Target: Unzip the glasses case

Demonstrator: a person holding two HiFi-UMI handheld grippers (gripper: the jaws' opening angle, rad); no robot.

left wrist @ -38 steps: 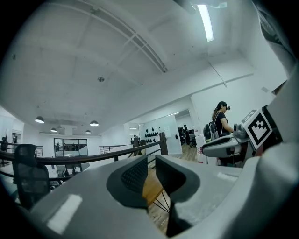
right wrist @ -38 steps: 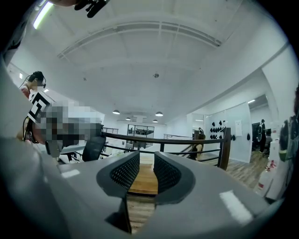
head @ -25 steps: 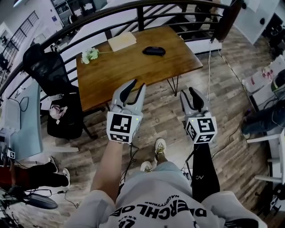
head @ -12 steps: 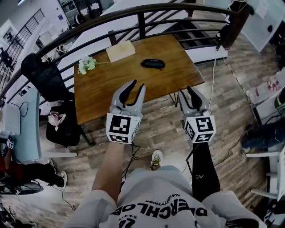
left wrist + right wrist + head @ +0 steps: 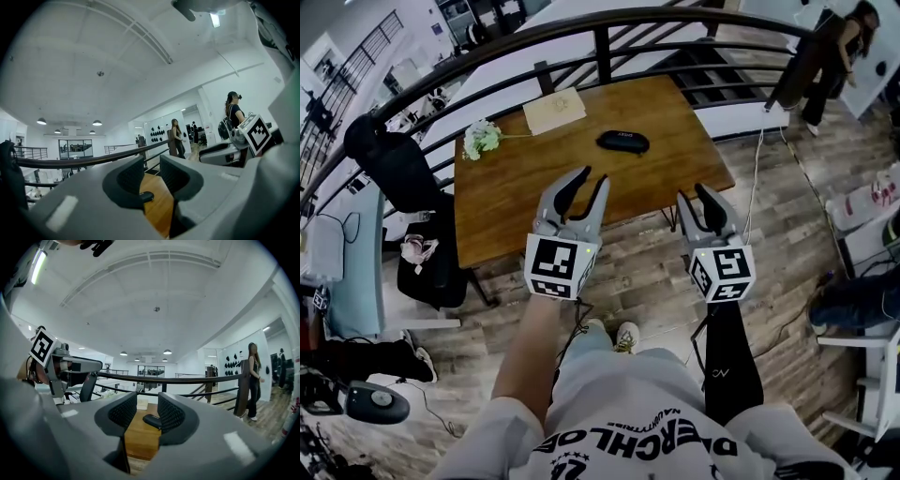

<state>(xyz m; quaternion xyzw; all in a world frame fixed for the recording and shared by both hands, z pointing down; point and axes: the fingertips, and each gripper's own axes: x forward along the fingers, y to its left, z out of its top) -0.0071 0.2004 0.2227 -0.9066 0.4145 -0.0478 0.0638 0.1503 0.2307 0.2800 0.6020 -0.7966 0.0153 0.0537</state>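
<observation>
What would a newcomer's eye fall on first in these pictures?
The left gripper and right gripper, each with a square-marker cube, stand open and empty at the head view's centre. Beyond them, a dark glasses case lies near the far side of a wooden table.

glasses case [image 5: 623, 141]: black | table [image 5: 516, 197]: warm brown, wood grain | left gripper [image 5: 592, 175], right gripper [image 5: 694, 193]: grey shells, black textured pads, black-and-white square markers on cubes | flowers [image 5: 483, 139]: white, pale green | paper pad [image 5: 555, 110]: cream | railing [image 5: 602, 54]: black | floor [image 5: 647, 262]: grey-brown planks | chair [image 5: 389, 155]: black
</observation>
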